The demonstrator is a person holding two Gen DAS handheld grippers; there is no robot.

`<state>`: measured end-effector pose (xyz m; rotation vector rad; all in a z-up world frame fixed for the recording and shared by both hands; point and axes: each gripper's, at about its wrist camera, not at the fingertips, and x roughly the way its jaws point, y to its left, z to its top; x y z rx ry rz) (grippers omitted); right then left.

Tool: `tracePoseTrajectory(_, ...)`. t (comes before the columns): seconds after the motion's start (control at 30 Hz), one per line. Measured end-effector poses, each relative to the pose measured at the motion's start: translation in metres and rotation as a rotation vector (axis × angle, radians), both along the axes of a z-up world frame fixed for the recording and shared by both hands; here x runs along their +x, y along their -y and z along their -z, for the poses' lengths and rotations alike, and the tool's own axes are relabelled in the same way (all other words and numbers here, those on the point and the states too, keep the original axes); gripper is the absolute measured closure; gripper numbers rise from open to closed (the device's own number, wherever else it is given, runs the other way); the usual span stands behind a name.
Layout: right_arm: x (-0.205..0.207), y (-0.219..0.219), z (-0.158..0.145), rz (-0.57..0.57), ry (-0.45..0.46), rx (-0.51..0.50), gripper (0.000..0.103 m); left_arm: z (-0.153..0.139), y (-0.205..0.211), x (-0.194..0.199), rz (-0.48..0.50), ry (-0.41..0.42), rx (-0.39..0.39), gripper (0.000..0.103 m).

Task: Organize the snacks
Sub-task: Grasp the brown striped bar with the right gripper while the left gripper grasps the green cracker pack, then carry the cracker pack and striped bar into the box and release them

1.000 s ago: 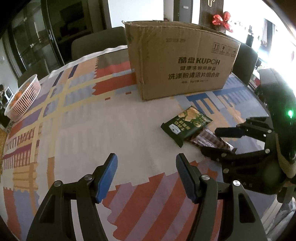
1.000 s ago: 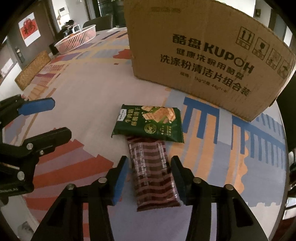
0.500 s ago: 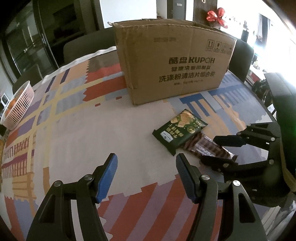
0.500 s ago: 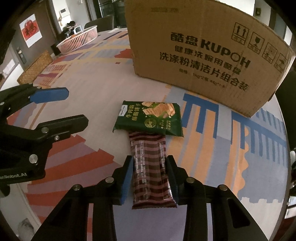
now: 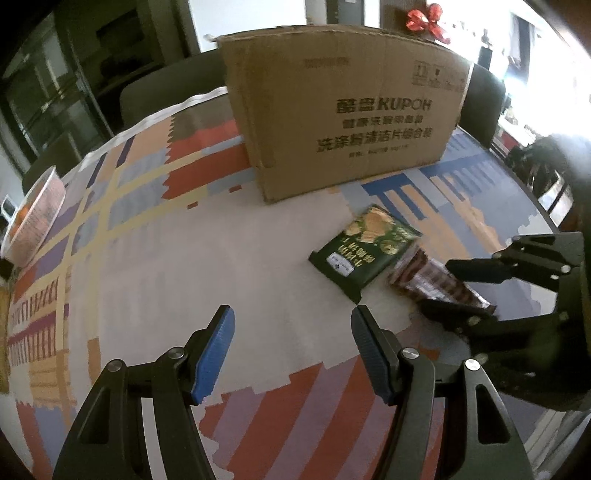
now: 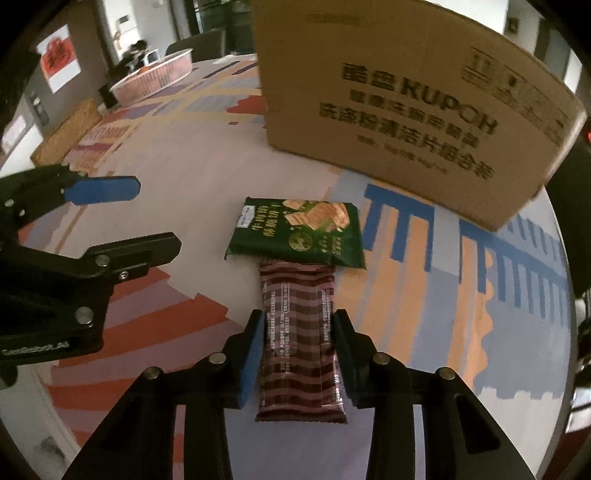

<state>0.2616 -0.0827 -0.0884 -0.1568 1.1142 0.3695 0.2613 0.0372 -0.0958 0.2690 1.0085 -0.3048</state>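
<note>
A round table (image 5: 155, 266) fills the room's middle, its cloth patterned in red, blue, orange and lilac stripes and blocks. At the table's far left edge sits a pink slatted basket (image 5: 35, 218) with something orange inside. Dark chairs (image 5: 166, 92) stand pushed in behind the table's far side, another (image 5: 482, 99) at its far right. A red bow (image 5: 424, 18) hangs on the wall beyond. Off the table's left, a red-and-white picture (image 6: 59, 61) hangs, with a woven mat (image 6: 68, 134) at that edge.
</note>
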Motion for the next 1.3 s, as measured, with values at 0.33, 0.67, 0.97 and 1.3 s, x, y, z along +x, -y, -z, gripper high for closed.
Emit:
tracePoseTrajectory(0.33,-0.005,0.038,-0.014,0.156,0.028,0.053,0.065,0.007,0.044,0.028,0.158,-0.042,0.025,0.038)
tracePoseTrajectory(0.67,0.012,0.062,-0.012,0.251,0.028,0.077,0.065,0.024,0.078,0.057,0.263,-0.087,0.098,0.038)
tracePoseTrajectory(0.97,0.022,0.073,-0.010,0.274,0.025,0.098,0.065,0.027,0.078,0.068,0.231,-0.129,0.007,0.054)
tracePoseTrajectory(1.3,0.021,0.076,-0.015,0.263,0.045,0.104,0.065,0.023,0.062,0.050,0.116,-0.093,-0.072,0.061)
